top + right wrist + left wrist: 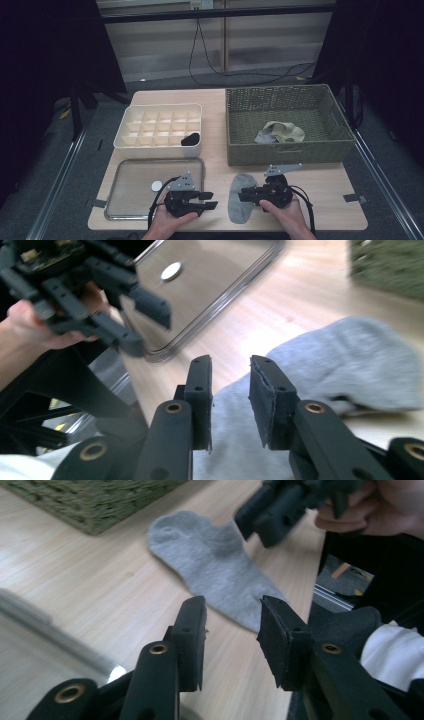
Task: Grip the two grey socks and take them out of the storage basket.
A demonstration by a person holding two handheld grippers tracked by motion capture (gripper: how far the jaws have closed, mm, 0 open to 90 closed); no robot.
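- Both tongs I hold low over the surface (320, 192), pointing toward each other.
- Left tongs (212, 200) are partly open and hold nothing.
- Right tongs (242, 194) are open by a narrow gap over the grey sock (241, 207); the pads do not press it.
- Between the two tongs the sock lies flat, just beside the metal tray (125, 212) and in front of the woven basket (287, 150).

I can read no text, label, brand, number or sign anywhere here, neither near the jaws nor on anything beyond them.
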